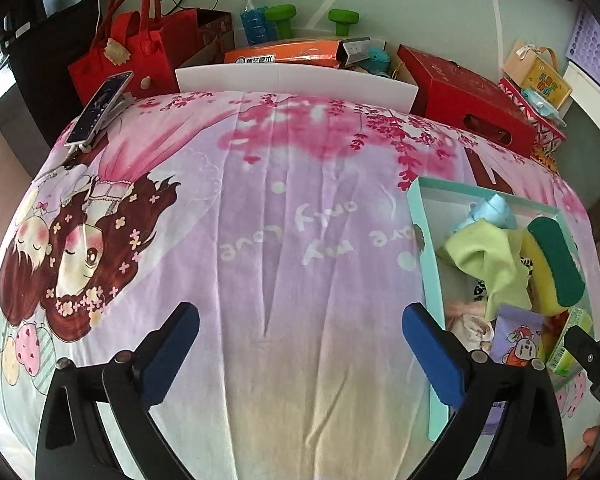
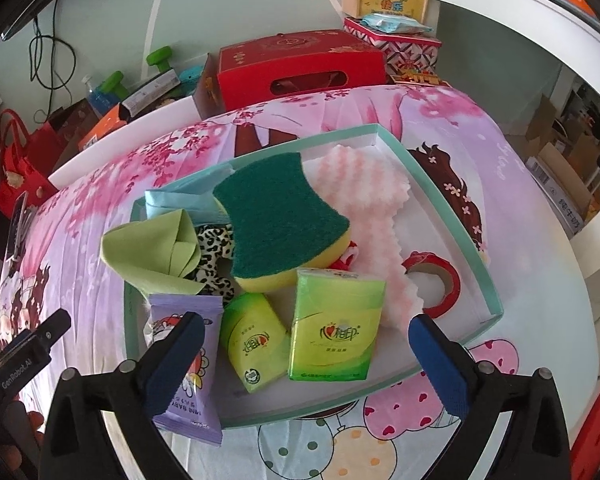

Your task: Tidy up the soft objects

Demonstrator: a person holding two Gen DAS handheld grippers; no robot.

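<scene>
Left wrist: left gripper (image 1: 300, 354) released, nothing between pads, over bare cartoon bedsheet (image 1: 260, 220) printed "only love". Teal tray (image 1: 432, 280) just right of right pad.

Right wrist: right gripper (image 2: 306, 360) released above tray (image 2: 452, 216). Green tissue packs (image 2: 334, 328) between fingers, "MINI BABY" wipes pack (image 2: 188, 364) behind left finger, sponge (image 2: 284, 220) beyond, tape roll (image 2: 440, 280) right.

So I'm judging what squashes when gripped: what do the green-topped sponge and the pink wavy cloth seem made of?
Sponge: yellow foam, matte and porous-looking, under a coarse, fibrous dark green scouring layer. Pink wavy cloth: probably fluffy microfibre or fleece, judging by its ridged, fuzzy pink-and-white stripes. Both look soft.
</scene>
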